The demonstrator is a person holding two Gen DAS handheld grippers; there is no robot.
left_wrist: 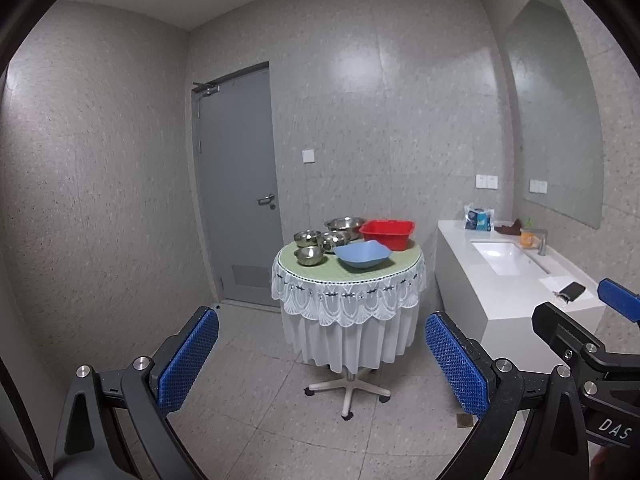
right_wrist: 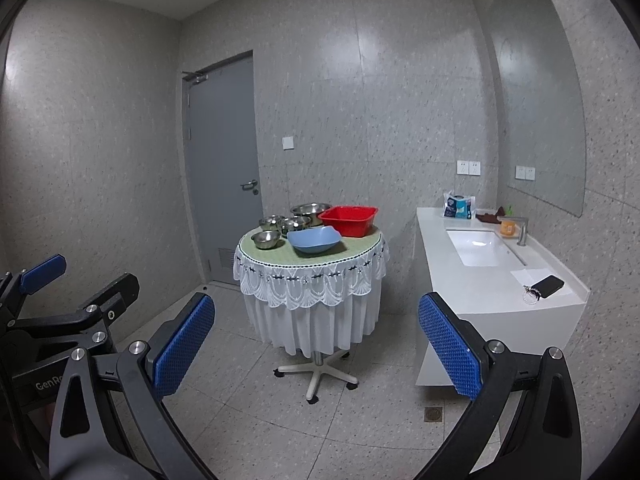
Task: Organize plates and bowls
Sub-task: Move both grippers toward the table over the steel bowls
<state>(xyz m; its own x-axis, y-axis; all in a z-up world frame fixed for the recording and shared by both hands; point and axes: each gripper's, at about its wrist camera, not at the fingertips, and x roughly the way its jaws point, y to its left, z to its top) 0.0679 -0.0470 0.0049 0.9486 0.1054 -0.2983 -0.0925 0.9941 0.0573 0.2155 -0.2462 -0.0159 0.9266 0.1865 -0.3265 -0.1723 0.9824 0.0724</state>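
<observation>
A round table (left_wrist: pixel 348 276) (right_wrist: pixel 312 266) with a green top and white lace cloth stands across the room. On it are a blue bowl (left_wrist: pixel 362 255) (right_wrist: pixel 314 239), a red basin (left_wrist: pixel 387 233) (right_wrist: pixel 349 220), a large steel bowl (left_wrist: pixel 344 225) (right_wrist: pixel 310 211) and three small steel bowls (left_wrist: pixel 309 255) (right_wrist: pixel 266 239). My left gripper (left_wrist: pixel 322 354) is open and empty, far short of the table. My right gripper (right_wrist: pixel 316 340) is open and empty too. Each gripper shows at the edge of the other's view.
A white counter (left_wrist: pixel 516 292) (right_wrist: pixel 492 280) with a sink (right_wrist: pixel 480 246), tap, phone (right_wrist: pixel 550 285) and packets stands at the right. A grey door (left_wrist: pixel 236 184) is behind the table. A floor drain (right_wrist: pixel 433 414) lies in the tiled floor.
</observation>
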